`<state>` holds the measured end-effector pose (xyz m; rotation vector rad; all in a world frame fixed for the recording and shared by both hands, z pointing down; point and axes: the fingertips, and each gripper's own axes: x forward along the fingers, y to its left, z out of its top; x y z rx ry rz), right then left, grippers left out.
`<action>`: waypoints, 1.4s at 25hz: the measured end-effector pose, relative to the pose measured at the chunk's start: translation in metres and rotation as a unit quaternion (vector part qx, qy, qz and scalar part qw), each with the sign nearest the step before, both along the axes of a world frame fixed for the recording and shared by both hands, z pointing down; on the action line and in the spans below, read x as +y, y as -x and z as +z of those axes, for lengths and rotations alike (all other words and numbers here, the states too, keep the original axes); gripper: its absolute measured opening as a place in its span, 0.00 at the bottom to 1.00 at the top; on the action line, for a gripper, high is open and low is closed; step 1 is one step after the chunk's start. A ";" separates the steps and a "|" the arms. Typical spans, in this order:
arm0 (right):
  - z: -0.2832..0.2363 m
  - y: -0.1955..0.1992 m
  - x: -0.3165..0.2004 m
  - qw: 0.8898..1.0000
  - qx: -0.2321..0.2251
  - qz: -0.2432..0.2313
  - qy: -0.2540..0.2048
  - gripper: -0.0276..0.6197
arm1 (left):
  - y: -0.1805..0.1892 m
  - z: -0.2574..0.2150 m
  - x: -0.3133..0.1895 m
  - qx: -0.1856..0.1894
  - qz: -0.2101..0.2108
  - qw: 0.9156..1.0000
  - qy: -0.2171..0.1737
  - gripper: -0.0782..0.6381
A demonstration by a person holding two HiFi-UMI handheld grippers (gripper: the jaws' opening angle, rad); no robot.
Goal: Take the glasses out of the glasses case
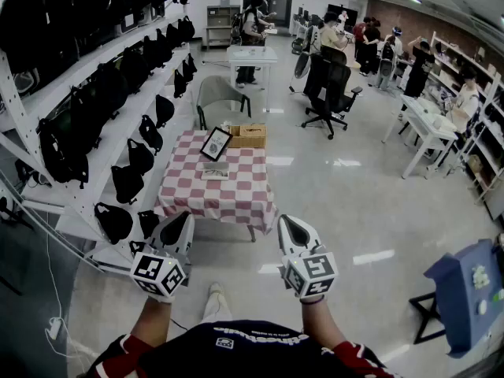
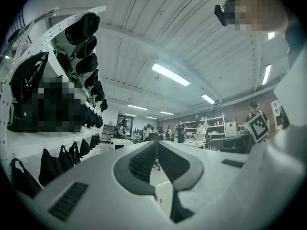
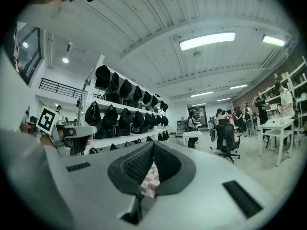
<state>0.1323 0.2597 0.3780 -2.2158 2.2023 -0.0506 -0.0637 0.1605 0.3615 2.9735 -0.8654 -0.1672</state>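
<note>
A small table with a red-and-white checked cloth (image 1: 236, 195) stands a few steps ahead of me. On it lies a flat grey glasses case (image 1: 214, 171), too far off to tell whether it is open. My left gripper (image 1: 186, 217) and right gripper (image 1: 286, 220) are held level in front of my body, short of the table's near edge. Both are shut with nothing between the jaws. In the left gripper view the left gripper's (image 2: 156, 143) tips meet. In the right gripper view the right gripper's (image 3: 153, 143) tips meet too, with the checked cloth (image 3: 149, 181) showing through the gap below them.
A black framed picture (image 1: 215, 143) and a wooden box (image 1: 249, 135) stand at the table's far end, with a grey chair (image 1: 219, 94) behind. White shelves of black bags (image 1: 102, 101) run along the left. A blue stool (image 1: 465, 290) is at the right. People and office chairs (image 1: 329, 89) fill the back.
</note>
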 end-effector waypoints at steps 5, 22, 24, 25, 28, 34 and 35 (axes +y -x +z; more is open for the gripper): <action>0.000 0.003 -0.003 1.000 0.000 -0.004 0.000 0.03 | 0.002 0.000 -0.001 -0.001 0.001 1.000 -0.001 0.14; -0.003 0.008 -0.011 1.000 -0.005 -0.011 -0.006 0.04 | 0.007 -0.004 -0.006 0.003 0.002 1.000 -0.006 0.12; -0.003 0.008 -0.012 1.000 -0.010 -0.012 -0.007 0.05 | 0.007 -0.005 -0.007 0.006 0.005 1.000 -0.005 0.12; -0.003 0.008 -0.013 1.000 -0.011 -0.013 -0.007 0.05 | 0.007 -0.006 -0.007 0.007 0.007 1.000 -0.006 0.12; -0.004 0.009 -0.016 1.000 -0.010 -0.015 -0.009 0.05 | 0.006 -0.007 -0.010 0.005 0.009 1.000 -0.010 0.12; -0.017 0.010 -0.027 0.999 -0.005 -0.032 -0.011 0.05 | -0.005 -0.008 -0.025 -0.006 0.031 1.000 0.000 0.11; -0.018 0.009 -0.030 0.999 -0.006 -0.034 -0.009 0.05 | -0.008 -0.009 -0.028 -0.005 0.035 0.999 0.002 0.11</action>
